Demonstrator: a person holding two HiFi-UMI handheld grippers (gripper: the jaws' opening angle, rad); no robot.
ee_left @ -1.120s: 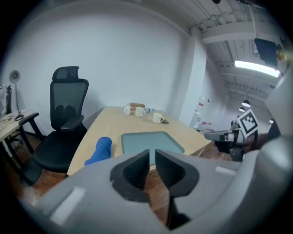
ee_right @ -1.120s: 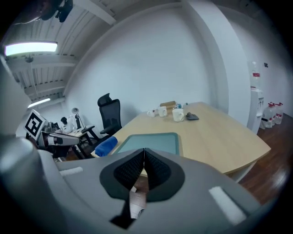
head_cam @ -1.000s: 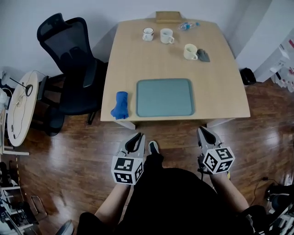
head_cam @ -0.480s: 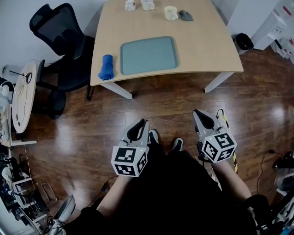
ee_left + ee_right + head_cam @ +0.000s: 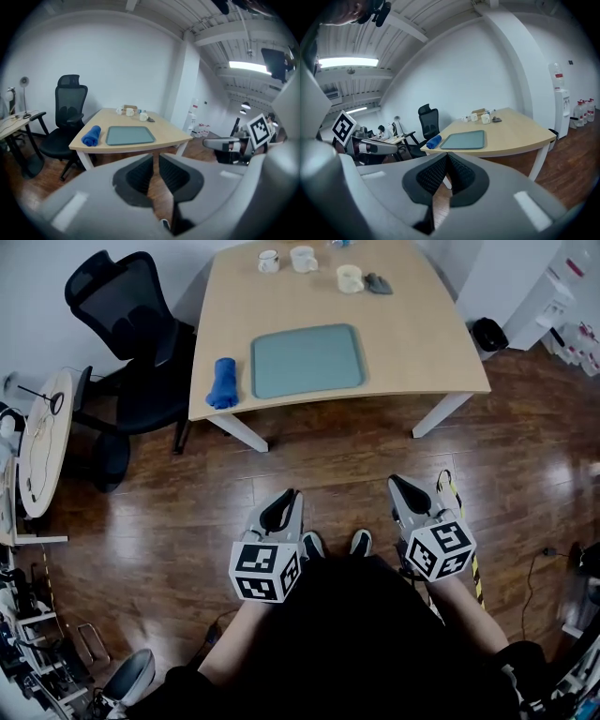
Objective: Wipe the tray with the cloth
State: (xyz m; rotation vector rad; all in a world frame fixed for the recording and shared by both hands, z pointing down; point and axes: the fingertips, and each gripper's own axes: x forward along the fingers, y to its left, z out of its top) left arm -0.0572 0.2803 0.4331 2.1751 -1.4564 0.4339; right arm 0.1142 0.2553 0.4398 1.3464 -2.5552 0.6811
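The grey-green tray [image 5: 307,360] lies near the front edge of the wooden table [image 5: 412,343]. A rolled blue cloth [image 5: 223,382] rests just left of it. Both grippers hang over the wooden floor, well short of the table. My left gripper [image 5: 286,495] holds nothing, its jaws drawn together to a thin slit. My right gripper [image 5: 398,482] is shut and empty too. The left gripper view shows its jaws [image 5: 153,157] pointing toward the tray [image 5: 130,135] and cloth [image 5: 91,135]. The right gripper [image 5: 446,155] faces the tray [image 5: 464,139] and cloth [image 5: 433,142].
Three mugs [image 5: 303,258] and a small dark object [image 5: 379,283] sit at the table's far end. A black office chair [image 5: 131,315] stands left of the table, a round side table [image 5: 42,442] farther left. A black bin [image 5: 489,332] is right of the table.
The table has drawn away toward the top of the head view, leaving more floor between it and the grippers. Both grippers stay side by side in front of the body.
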